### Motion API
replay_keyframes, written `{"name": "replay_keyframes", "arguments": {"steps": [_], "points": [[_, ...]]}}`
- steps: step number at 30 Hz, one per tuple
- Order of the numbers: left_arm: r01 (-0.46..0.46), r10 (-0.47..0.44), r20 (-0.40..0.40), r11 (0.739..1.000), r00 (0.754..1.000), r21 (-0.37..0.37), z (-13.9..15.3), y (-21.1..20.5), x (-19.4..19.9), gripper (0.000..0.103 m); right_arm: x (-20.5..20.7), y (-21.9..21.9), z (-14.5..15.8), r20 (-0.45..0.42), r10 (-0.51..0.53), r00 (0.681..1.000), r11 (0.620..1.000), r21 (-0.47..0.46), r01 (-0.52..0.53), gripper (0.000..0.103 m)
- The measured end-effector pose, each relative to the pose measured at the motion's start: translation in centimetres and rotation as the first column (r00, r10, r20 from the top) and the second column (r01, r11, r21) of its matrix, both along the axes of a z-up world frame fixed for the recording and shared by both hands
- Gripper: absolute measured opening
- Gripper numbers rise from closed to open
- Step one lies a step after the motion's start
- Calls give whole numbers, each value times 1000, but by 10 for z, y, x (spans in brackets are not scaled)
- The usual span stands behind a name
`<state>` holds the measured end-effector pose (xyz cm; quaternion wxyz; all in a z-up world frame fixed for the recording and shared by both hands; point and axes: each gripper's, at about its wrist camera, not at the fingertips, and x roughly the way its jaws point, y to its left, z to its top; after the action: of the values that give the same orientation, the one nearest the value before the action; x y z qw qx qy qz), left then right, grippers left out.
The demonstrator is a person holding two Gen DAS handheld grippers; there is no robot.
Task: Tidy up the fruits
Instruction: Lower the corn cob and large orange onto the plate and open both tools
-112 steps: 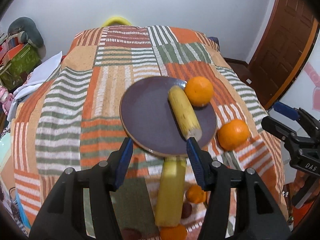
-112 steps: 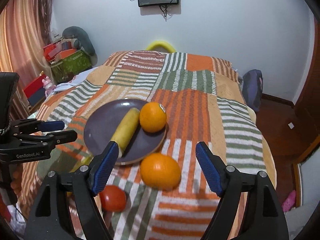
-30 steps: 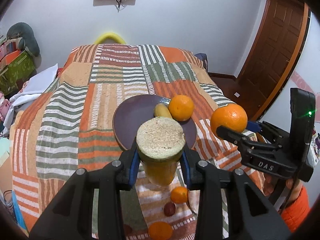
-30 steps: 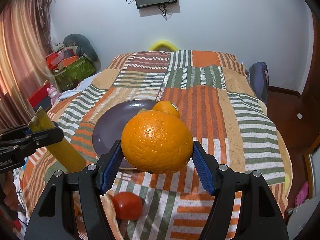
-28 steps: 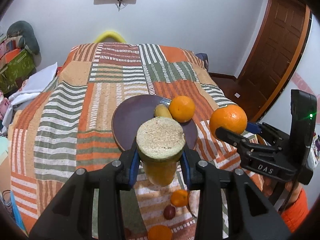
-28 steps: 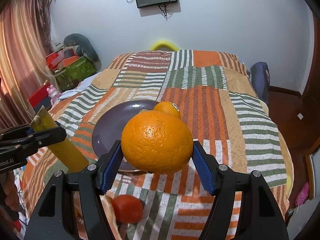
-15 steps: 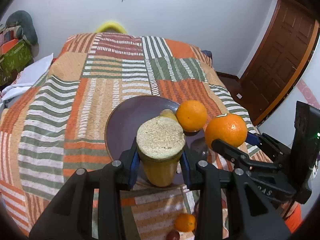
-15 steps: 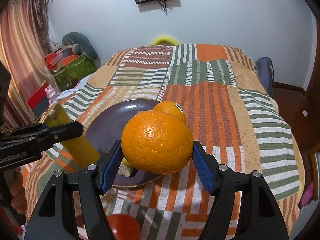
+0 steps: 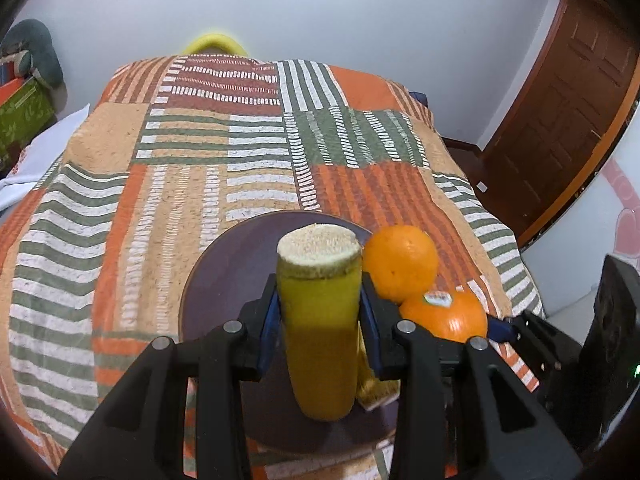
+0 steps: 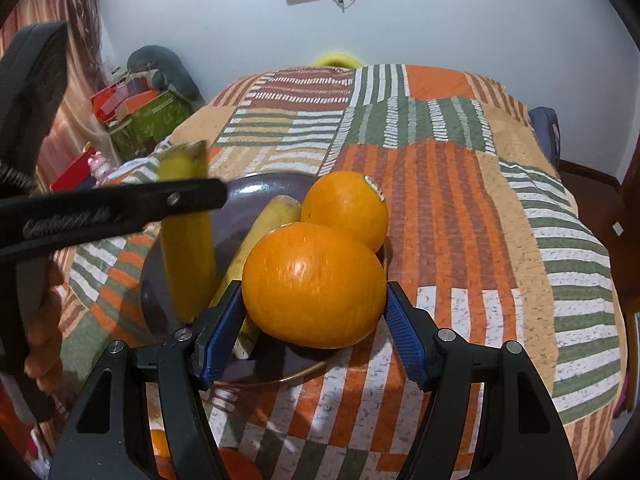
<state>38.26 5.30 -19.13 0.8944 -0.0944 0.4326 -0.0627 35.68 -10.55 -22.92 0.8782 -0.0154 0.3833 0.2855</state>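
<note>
Fruits are about half sorted: one orange (image 10: 346,208) and one banana (image 10: 260,236) already lie on the plate (image 9: 224,280), mid-bed. Left claw (image 9: 320,312) grips a second banana (image 9: 320,320), right claw (image 10: 314,316) clamps another orange (image 10: 314,286), both over the plate. A few fruits look left at the near edge.

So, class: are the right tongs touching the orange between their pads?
Touching. The right wrist view shows both blue pads of the right tongs pressed against the orange.

Your two wrist cameras look steeply down, close over the bed, both sharing the purple plate (image 9: 224,276) (image 10: 256,188).
</note>
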Motion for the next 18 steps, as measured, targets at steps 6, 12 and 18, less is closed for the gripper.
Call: {"name": "replay_keyframes", "arguments": {"steps": [6, 12, 18], "points": [[-6, 6, -12, 1000, 1000, 16, -6, -2, 9, 36, 5, -2, -6, -28, 11, 1000, 1000, 12, -11, 67], [-14, 15, -52, 1000, 999, 19, -15, 1, 13, 37, 3, -3, -4, -27, 17, 999, 1000, 12, -16, 68], [-2, 3, -48, 999, 999, 35, -12, -1, 4, 38, 0, -11, 4, -11, -3, 1000, 1000, 30, 3, 75]]}}
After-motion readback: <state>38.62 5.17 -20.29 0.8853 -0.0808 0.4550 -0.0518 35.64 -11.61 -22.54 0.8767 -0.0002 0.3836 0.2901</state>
